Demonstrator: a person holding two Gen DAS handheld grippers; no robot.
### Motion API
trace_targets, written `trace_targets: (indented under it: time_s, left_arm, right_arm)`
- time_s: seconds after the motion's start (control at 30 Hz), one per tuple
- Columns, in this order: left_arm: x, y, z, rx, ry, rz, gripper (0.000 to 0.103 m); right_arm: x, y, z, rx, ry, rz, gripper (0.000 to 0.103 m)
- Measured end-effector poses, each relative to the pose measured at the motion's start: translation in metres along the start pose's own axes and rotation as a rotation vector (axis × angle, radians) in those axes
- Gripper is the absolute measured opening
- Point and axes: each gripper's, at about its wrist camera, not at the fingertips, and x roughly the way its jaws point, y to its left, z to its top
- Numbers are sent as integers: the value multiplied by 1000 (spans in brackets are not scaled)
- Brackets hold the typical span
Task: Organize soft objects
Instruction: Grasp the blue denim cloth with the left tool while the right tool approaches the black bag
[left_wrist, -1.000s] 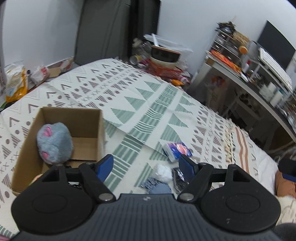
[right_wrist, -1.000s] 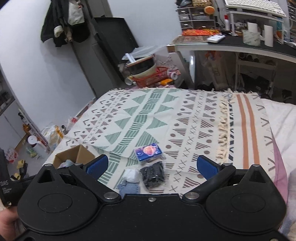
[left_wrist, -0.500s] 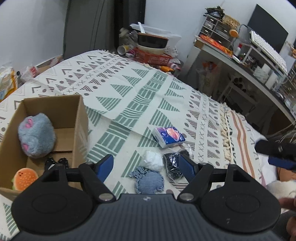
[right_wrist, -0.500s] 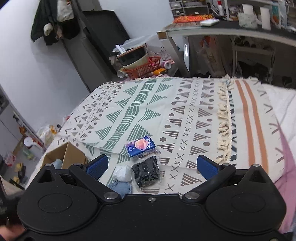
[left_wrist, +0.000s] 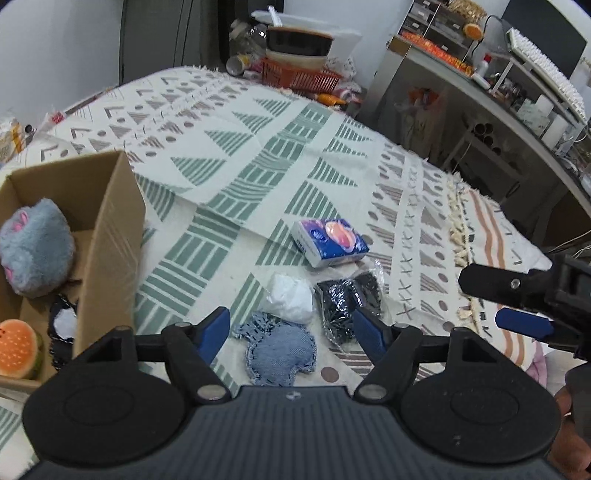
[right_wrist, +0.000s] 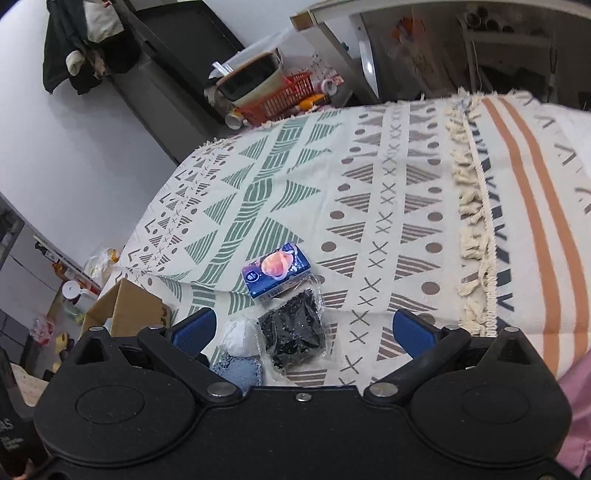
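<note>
On the blanket (left_wrist: 258, 155) lie four loose things (one tissue pack (left_wrist: 328, 242), three soft bundles); two toys fill the box (left_wrist: 107, 236); both the left gripper (left_wrist: 291, 332) and the right gripper (right_wrist: 303, 328) gape empty.

Black grippers, blue fingers (left_wrist: 212, 332) (silver pivot screws).

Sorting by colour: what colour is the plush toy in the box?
Grey-blue with pink markings, clearest in the left wrist view.

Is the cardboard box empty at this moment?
No. The cardboard box holds a grey plush toy, an orange burger-like toy and a black-and-white item.
</note>
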Motion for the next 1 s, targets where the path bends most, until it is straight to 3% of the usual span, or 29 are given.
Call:
trace_targets:
  time_s: [0.47, 0.63, 0.8, 1.0]
  left_arm:
    - [51, -9, -8, 0, 111, 53, 68]
    - [72, -8, -10, 6, 178, 133, 68]
    - [78, -13, -12, 48, 183, 159, 68]
    - [76, -12, -9, 46, 187, 151, 48]
  right_arm:
    - [47, -24, 2, 60, 140, 74, 93]
    - [65, -25, 2, 36, 170, 100, 88]
    - [78, -24, 3, 17, 191, 102, 88]
    - [85, -23, 0, -8, 210, 72, 88]
